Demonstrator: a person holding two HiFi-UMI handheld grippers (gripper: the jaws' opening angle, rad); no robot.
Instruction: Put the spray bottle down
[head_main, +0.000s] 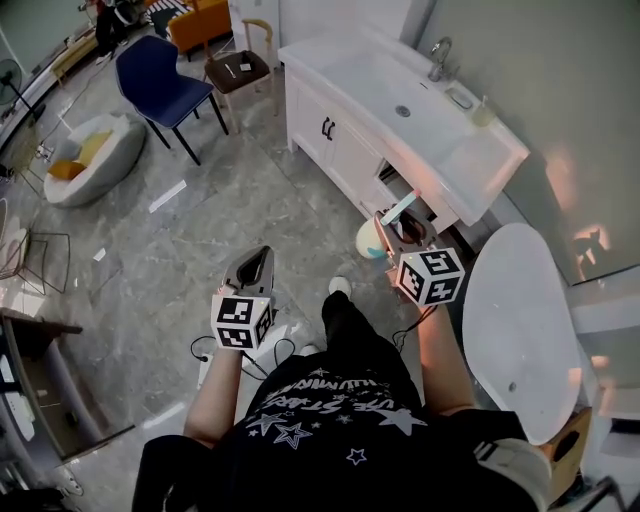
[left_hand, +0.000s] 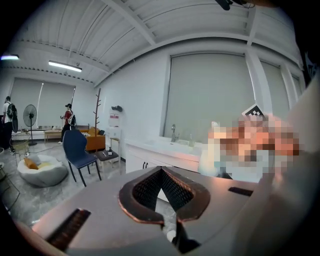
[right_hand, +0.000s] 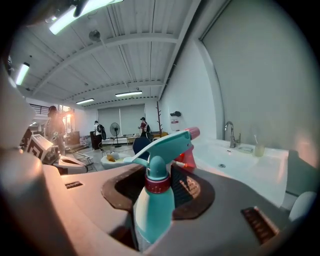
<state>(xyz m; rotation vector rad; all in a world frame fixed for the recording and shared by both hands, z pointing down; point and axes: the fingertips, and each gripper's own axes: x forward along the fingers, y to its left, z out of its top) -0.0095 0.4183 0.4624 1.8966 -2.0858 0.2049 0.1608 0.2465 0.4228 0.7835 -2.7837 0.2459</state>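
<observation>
The left tool (head_main: 255, 265) is closed on nothing, its jaw tips meeting; it is best held clear of the work. To its right, the right tool (head_main: 405, 232) clamps the teal plastic spray bottle with a red collar (right_hand: 152, 200) around its body, upright, in the air above the grey tiled floor (head_main: 230, 190), near the white vanity table (head_main: 480, 165). Carry the bottle level to a flat stretch beside the basin (head_main: 385, 95), seat the base fully, then open.
</observation>
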